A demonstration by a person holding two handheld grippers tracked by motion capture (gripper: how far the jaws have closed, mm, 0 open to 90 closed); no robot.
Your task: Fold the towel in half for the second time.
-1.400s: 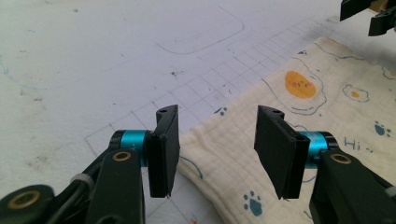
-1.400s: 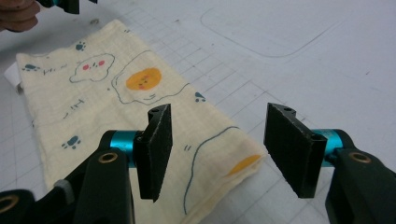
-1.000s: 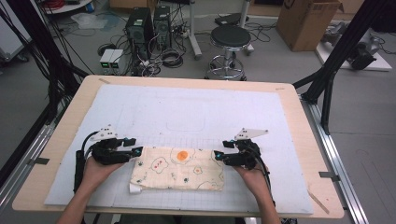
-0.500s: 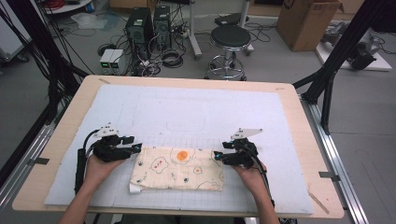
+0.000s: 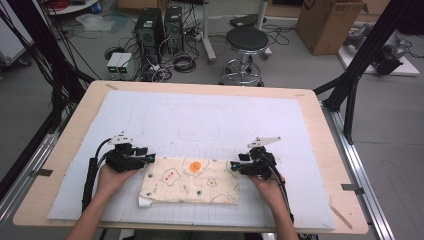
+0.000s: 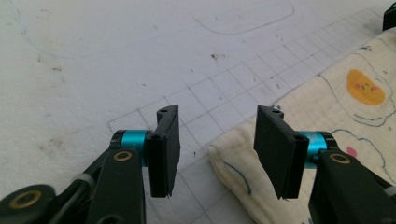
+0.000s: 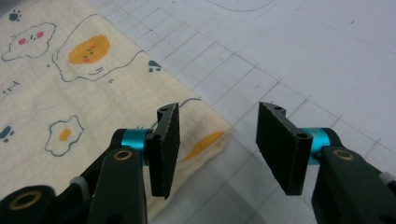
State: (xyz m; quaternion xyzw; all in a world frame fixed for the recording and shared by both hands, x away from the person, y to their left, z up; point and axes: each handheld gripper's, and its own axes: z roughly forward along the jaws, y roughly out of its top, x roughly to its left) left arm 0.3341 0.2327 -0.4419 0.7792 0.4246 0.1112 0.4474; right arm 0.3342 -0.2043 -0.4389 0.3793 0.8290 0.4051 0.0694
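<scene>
The cloth (image 5: 190, 181), a cream piece printed with fried eggs and small figures, lies folded into a flat strip near the front edge of the mat (image 5: 200, 120), about midway between its left and right edges. A white tag pokes out at the cloth's front left corner.

The left gripper (image 5: 148, 158) sits at the cloth's far left corner and the right gripper (image 5: 233, 167) at its far right corner. In the left gripper view the jaws stand wide apart with nothing between them; the rounded fold of the corner lies just under and beside the right-hand jaw. In the right gripper view the jaws are equally wide and empty, with the cloth's corner under the left-hand jaw and bare mat under the gap.

Against the pictures of a second ago, little has changed: both grippers have held their places at the two corners, and the cloth lies as it did. That reads as lining up for a two-corner pinch, not yet closed, likely to fold or lift the strip.
</scene>
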